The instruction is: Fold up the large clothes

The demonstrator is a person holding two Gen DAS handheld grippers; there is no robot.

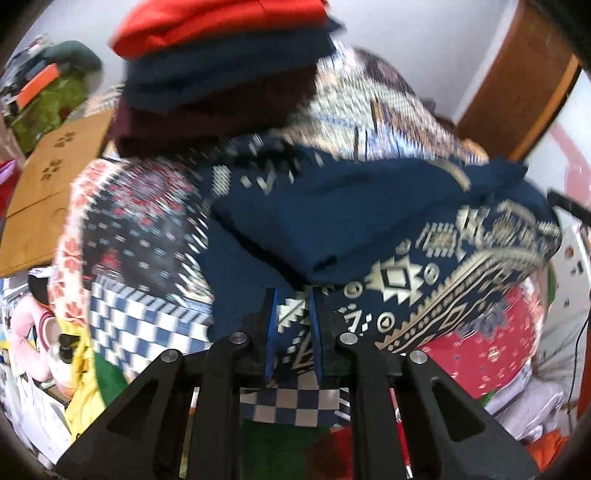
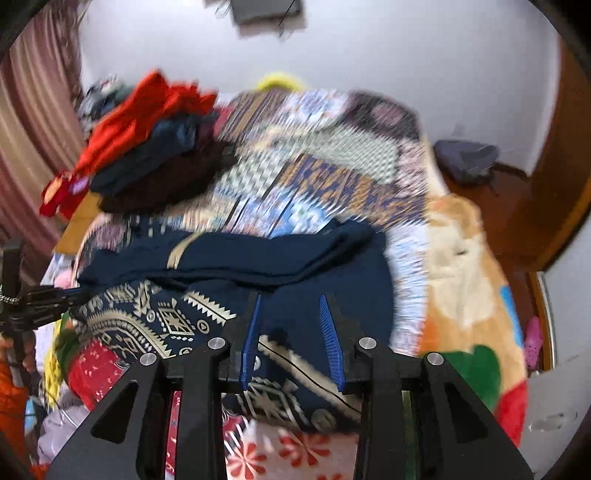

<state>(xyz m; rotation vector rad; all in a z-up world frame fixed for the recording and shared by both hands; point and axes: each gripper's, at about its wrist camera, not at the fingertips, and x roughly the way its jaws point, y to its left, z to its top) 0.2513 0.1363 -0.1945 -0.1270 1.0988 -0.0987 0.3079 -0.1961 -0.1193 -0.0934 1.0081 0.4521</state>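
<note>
Navy patterned garment (image 1: 369, 221) lies part-folded on bed (image 1: 140, 206) w/ folded stack (image 1: 221, 74) behind; left gripper (image 1: 293, 295) jaws slightly apart, nothing pinched, right gripper (image 2: 291, 302) jaws apart, empty; prob. re-grip near hem evenly, both sides, before next fold.

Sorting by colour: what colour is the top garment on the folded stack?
Red, clearest in the left wrist view.

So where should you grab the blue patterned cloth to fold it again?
Probably its near patterned edge, coming from the front and above. The cloth lies flat on the bed, already folded over once, and that border is the free edge nearest both grippers: left gripper and right gripper at opposite ends.
</note>
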